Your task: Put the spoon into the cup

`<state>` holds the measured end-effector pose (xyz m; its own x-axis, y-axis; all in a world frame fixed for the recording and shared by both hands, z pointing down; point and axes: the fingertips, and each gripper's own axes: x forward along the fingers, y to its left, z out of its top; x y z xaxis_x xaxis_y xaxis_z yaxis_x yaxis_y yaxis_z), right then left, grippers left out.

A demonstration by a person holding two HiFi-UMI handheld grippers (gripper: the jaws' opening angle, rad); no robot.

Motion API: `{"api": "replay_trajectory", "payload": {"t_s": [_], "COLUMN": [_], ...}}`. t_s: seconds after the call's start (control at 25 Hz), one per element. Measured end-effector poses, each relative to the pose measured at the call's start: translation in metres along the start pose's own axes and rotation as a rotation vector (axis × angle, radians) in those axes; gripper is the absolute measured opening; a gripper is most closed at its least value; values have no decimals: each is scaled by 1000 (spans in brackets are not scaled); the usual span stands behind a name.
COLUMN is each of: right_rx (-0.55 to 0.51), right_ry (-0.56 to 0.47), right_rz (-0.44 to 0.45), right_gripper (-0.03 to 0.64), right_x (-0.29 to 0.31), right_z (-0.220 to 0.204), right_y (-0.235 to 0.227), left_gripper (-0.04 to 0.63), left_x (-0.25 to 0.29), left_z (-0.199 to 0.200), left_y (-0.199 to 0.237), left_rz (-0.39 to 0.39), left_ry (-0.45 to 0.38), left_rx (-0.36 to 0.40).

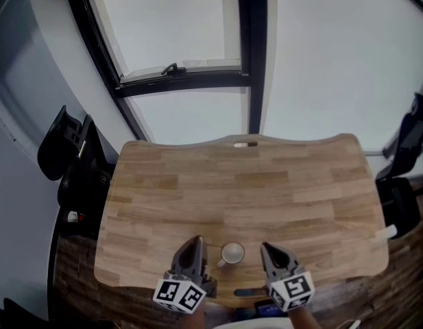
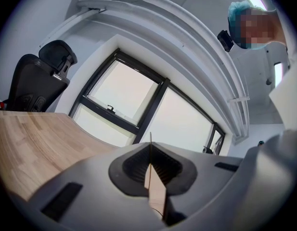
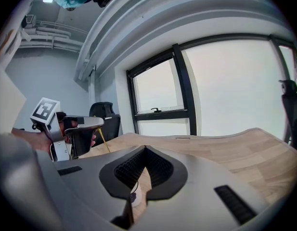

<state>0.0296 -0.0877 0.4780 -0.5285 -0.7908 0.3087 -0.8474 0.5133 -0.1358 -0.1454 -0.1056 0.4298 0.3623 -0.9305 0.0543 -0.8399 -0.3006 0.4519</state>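
A small white cup stands near the front edge of the wooden table, between my two grippers. My left gripper is just left of the cup and is shut on a thin golden spoon, whose handle slants down out of its jaws. In the left gripper view only a sliver of the spoon shows above the closed tips. My right gripper is just right of the cup, shut, with nothing in its jaws. Through the slit under its tips I see the cup.
Black office chairs stand off the table's left side and right side. A dark-framed window fills the wall beyond the far edge. A small white object lies at the table's right edge.
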Motion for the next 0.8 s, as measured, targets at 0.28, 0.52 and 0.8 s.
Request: {"api": "replay_trajectory", "payload": {"t_s": [0.28, 0.52, 0.8], "right_rx": [5, -6, -22], "right_ry": [14, 35, 85], "right_rz": [5, 14, 36], "right_gripper": [-3, -3, -3], "right_x": [-1, -1, -2], "right_z": [-7, -15, -27], "right_y": [-5, -7, -3], "left_gripper": [3, 3, 3], "left_x": [2, 0, -3], "left_z": [-12, -20, -25], "left_y": [3, 9, 14], "left_rz": [17, 35, 48], "left_ry": [22, 27, 33], "left_rx": [-16, -25, -36]}}
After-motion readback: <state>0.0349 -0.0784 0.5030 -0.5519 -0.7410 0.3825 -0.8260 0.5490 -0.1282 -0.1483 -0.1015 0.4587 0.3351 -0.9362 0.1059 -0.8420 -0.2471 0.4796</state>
